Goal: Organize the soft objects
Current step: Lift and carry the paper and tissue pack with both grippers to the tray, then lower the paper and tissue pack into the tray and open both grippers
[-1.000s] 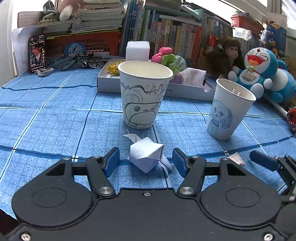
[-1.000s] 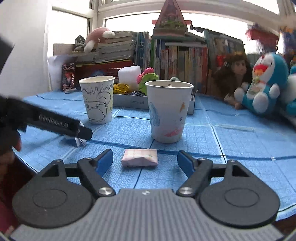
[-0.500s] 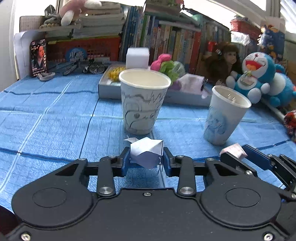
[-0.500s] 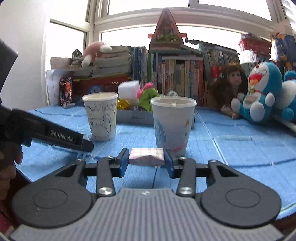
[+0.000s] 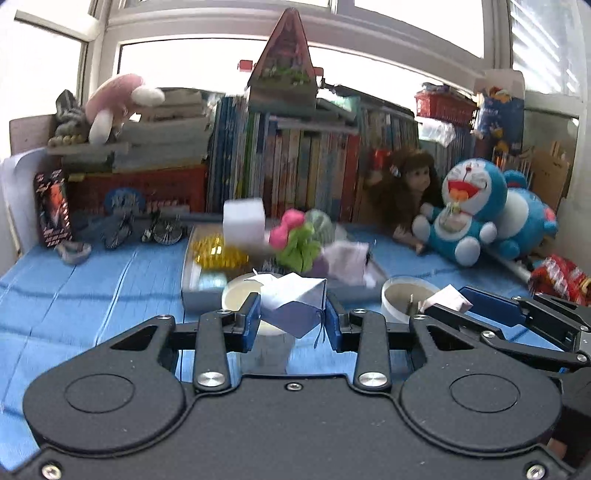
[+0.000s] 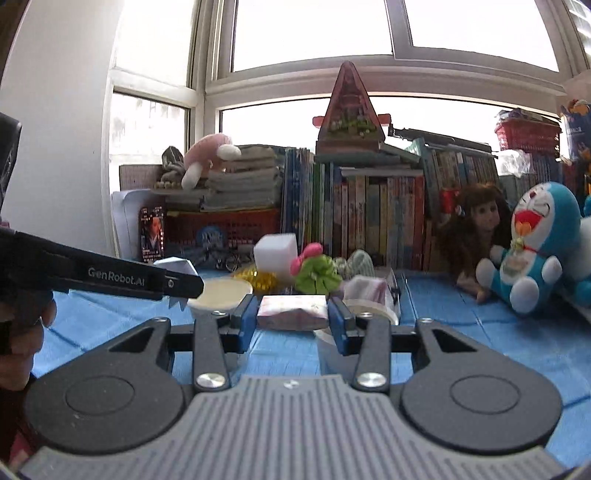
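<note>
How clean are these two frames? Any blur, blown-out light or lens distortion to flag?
Left wrist view: background smeared by motion blur, the white foam block ghosted; window overexposed. Right wrist view: sharper, books legible, but the window is blown white, leaving the shelf backlit. Both show fisheye bending at the edges.

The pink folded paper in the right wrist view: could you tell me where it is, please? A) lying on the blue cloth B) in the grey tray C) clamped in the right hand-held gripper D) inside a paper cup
C: the pink folded paper sits pinched between the blue pads of the right hand-held gripper, raised above the cup.
</note>
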